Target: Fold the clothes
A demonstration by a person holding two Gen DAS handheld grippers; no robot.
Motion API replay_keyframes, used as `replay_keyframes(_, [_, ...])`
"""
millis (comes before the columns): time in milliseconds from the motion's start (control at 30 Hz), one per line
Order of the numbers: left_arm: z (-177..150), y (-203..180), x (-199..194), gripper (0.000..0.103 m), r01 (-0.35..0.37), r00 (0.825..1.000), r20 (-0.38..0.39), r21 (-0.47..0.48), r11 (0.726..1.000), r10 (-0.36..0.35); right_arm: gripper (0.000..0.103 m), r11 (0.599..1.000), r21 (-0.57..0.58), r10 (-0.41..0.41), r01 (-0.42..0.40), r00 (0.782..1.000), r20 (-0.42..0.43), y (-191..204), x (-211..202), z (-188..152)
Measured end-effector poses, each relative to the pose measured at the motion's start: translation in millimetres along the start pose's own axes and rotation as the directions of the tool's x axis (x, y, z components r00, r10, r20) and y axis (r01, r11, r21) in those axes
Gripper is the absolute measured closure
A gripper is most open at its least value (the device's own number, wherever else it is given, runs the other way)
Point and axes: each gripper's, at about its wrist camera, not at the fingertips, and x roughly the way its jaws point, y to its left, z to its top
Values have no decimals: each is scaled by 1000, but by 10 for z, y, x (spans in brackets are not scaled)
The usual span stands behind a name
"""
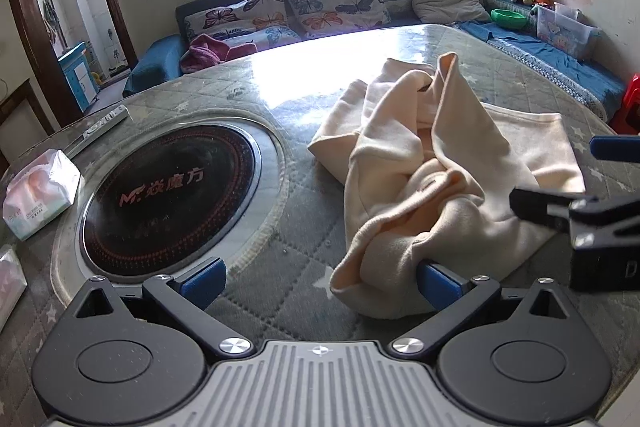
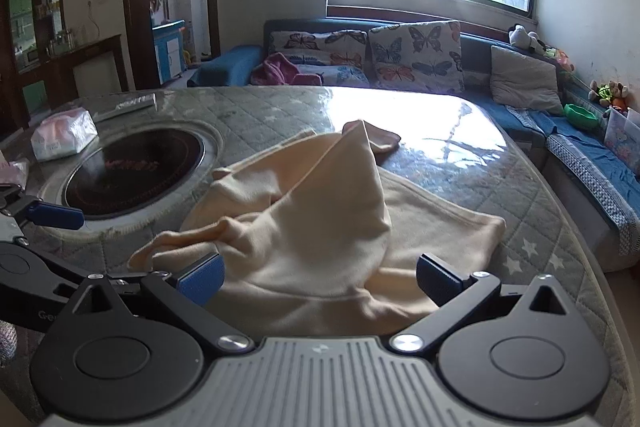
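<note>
The cream garment [image 1: 432, 163] lies crumpled on the bench [image 1: 280, 187], right of the inset cooktop [image 1: 168, 199]. Both tongs gape empty. The right tongs [image 2: 320, 277] face its near hem squarely; the left tongs [image 1: 320, 277] sit off its near-left edge, only their right pad touching cloth.
</note>
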Motion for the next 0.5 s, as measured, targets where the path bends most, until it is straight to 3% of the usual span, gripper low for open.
replay_keyframes(200, [103, 120, 54, 0, 15, 1000, 7, -19, 1000, -15, 1, 1000, 8, -12, 11, 999, 31, -104, 115, 192])
replay_keyframes(500, [295, 372, 16, 0, 70, 995, 73, -59, 996, -66, 17, 1000, 12, 10, -11, 999, 33, -381, 464, 564])
